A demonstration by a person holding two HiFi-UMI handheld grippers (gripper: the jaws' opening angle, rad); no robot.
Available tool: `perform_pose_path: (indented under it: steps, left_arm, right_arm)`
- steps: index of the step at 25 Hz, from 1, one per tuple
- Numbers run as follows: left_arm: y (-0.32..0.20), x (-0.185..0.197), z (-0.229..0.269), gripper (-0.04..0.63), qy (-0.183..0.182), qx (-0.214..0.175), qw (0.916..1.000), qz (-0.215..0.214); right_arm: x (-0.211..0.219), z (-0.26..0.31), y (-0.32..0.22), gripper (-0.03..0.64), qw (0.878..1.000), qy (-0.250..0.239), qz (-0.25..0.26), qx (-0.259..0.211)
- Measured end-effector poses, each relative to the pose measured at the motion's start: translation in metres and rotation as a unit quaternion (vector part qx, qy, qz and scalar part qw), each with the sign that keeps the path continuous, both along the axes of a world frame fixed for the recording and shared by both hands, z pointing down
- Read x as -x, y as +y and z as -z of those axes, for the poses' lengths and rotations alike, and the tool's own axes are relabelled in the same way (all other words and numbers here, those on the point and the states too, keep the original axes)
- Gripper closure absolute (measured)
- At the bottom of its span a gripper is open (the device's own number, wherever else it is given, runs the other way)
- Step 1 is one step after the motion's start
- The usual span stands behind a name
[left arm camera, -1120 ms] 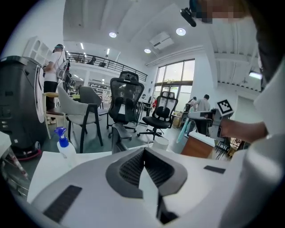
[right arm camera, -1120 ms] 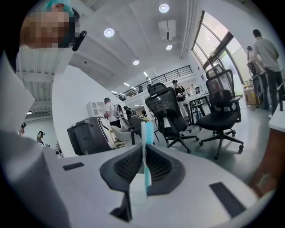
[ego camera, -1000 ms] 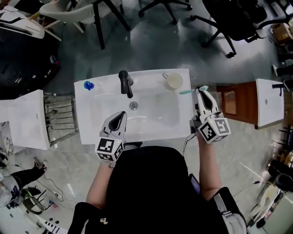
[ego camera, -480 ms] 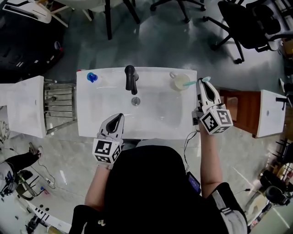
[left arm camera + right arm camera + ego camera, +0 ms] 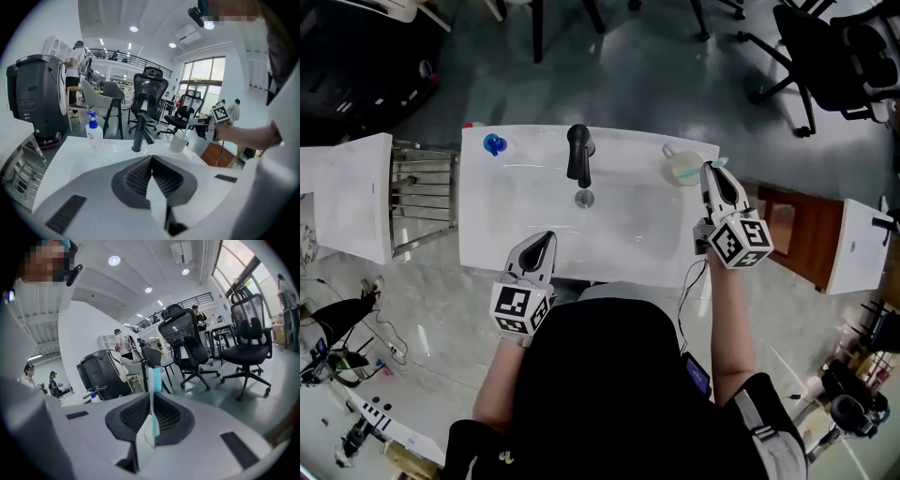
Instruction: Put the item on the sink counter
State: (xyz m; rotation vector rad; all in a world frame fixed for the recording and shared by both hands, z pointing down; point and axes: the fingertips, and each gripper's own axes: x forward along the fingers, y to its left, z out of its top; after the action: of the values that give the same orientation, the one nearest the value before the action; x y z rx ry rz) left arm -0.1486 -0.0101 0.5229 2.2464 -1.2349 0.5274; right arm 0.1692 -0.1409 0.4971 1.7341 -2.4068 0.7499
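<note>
A teal-and-white toothbrush (image 5: 152,401) stands upright between the pressed jaws of my right gripper (image 5: 151,394). In the head view that gripper (image 5: 715,169) hangs at the sink counter's (image 5: 487,244) back right corner, just right of a pale cup (image 5: 682,168). From the left gripper view the toothbrush (image 5: 186,130) slants down to the cup (image 5: 178,142); whether its end is inside is unclear. My left gripper (image 5: 547,238) is shut and empty over the counter's front edge, its jaws (image 5: 151,157) meeting.
A black faucet (image 5: 579,154) stands at the back over the basin drain (image 5: 584,198). A blue-topped soap bottle (image 5: 494,144) sits at the back left corner. A metal rack (image 5: 424,192) and white units flank the sink; office chairs stand beyond.
The right gripper has moved in beside the cup, and the toothbrush has swung from lying flat, pointing left, to nearly upright. The left gripper has kept its place.
</note>
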Motion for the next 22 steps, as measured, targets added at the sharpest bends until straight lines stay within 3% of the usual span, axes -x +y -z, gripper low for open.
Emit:
perform_pose_path:
  steps: [11,22]
  left_arm:
    - [0.002,-0.001,-0.012,0.572,-0.008,0.017,0.9998,0.003]
    - [0.004,0.002,-0.012,0.572,-0.011,0.017,0.9998,0.008]
  right_arm:
    - [0.003,-0.042,-0.004,0.571,0.999,0.012,0.002,0.053]
    - [-0.004,-0.057,-0.014,0.571,0.997,0.031,-0.009,0.074]
